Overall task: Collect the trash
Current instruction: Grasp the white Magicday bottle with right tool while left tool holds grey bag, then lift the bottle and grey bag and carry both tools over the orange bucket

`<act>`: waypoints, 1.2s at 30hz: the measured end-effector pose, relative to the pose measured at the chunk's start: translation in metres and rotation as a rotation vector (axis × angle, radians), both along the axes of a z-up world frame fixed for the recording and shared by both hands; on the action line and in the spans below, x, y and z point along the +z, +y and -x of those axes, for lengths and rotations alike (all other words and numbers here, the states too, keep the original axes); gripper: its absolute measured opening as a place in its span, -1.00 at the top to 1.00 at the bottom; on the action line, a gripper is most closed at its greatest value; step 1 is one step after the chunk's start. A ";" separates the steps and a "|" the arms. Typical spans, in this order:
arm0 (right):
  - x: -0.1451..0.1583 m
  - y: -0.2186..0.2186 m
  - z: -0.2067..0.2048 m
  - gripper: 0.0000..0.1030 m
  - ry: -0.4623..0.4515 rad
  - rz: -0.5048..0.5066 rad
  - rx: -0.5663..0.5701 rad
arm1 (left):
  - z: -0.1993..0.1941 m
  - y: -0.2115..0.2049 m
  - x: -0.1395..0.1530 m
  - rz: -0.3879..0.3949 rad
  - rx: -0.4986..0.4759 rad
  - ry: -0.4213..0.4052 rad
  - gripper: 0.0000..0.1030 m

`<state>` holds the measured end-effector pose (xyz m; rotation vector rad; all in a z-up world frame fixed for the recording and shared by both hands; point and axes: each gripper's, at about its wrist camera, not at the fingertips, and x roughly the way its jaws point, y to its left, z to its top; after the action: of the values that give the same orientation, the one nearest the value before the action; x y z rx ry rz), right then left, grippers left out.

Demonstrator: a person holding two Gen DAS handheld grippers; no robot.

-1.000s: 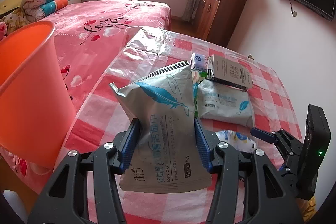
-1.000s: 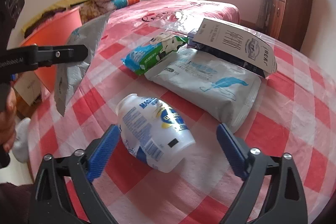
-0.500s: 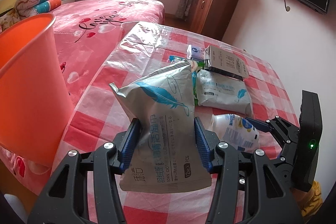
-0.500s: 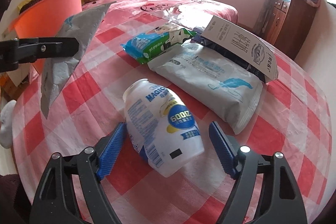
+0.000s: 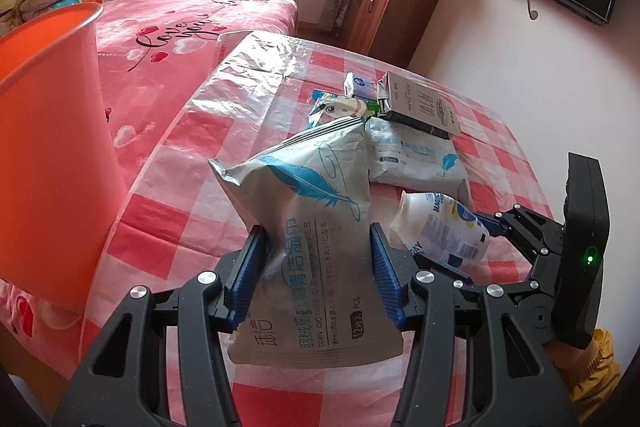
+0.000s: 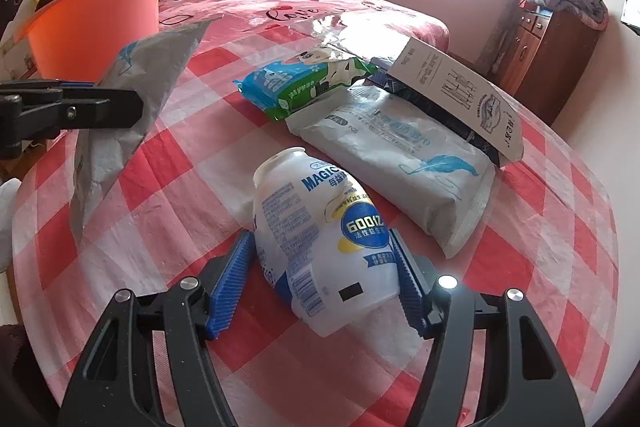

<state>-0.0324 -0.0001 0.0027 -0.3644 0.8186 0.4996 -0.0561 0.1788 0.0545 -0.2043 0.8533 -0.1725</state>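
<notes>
My left tool (image 5: 316, 279) is clamped on the pouch (image 5: 308, 227) mid-frame, my right tool (image 6: 324, 279) pinching the bottle (image 6: 320, 239) on the surface (image 6: 160, 227).

black hand-held gripper (image 5: 318, 283), blue ribbed pads (image 5: 385, 281), silver screws

orange bin (image 5: 48, 147) cut off at left edge | dark box (image 6: 448, 115) mostly hidden under paper bag (image 6: 460, 95)
</notes>
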 end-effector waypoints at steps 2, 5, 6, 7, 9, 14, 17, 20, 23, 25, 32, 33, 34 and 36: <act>0.000 -0.001 0.001 -0.29 0.004 -0.005 -0.016 | 0.001 0.002 -0.001 0.012 -0.006 -0.002 -0.04; 0.000 -0.003 0.003 -0.27 0.019 -0.026 -0.036 | 0.005 0.006 -0.001 0.027 -0.010 -0.011 -0.04; 0.000 -0.005 0.004 -0.26 0.026 -0.038 -0.046 | 0.005 0.007 -0.001 0.031 -0.012 -0.012 -0.04; 0.001 -0.007 0.005 -0.24 0.034 -0.052 -0.056 | 0.006 0.009 -0.001 0.036 -0.014 -0.015 -0.04; 0.002 -0.012 0.007 -0.21 0.055 -0.090 -0.084 | 0.008 0.011 0.001 0.044 -0.020 -0.023 -0.04; 0.011 -0.025 0.006 0.13 0.092 -0.186 -0.150 | 0.011 0.015 0.008 0.050 -0.034 -0.050 -0.04; 0.014 -0.026 0.004 0.15 0.103 -0.173 -0.165 | 0.014 0.015 0.013 0.060 -0.048 -0.067 -0.04; 0.015 -0.025 0.007 0.14 0.101 -0.165 -0.165 | 0.016 0.017 0.014 0.061 -0.053 -0.078 -0.04; 0.013 -0.024 0.010 0.10 0.105 -0.154 -0.161 | 0.017 0.018 0.012 0.063 -0.059 -0.071 -0.04; 0.012 -0.024 0.010 0.08 0.113 -0.161 -0.161 | 0.017 0.019 0.010 0.064 -0.060 -0.067 -0.04; 0.006 -0.017 0.010 -0.15 0.153 -0.178 -0.137 | 0.019 0.019 0.007 0.060 -0.061 -0.064 -0.04; 0.006 -0.014 0.010 -0.29 0.150 -0.168 -0.130 | 0.019 0.019 0.006 0.061 -0.061 -0.062 -0.04; 0.006 -0.010 0.011 -0.39 0.144 -0.155 -0.123 | 0.019 0.019 0.005 0.062 -0.060 -0.060 -0.04; 0.004 -0.002 0.013 -0.43 0.117 -0.105 -0.119 | 0.018 0.019 0.004 0.064 -0.062 -0.056 -0.04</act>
<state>-0.0450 -0.0024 0.0063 -0.1898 0.9182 0.4536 -0.0743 0.1976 0.0587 -0.2317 0.7991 -0.2623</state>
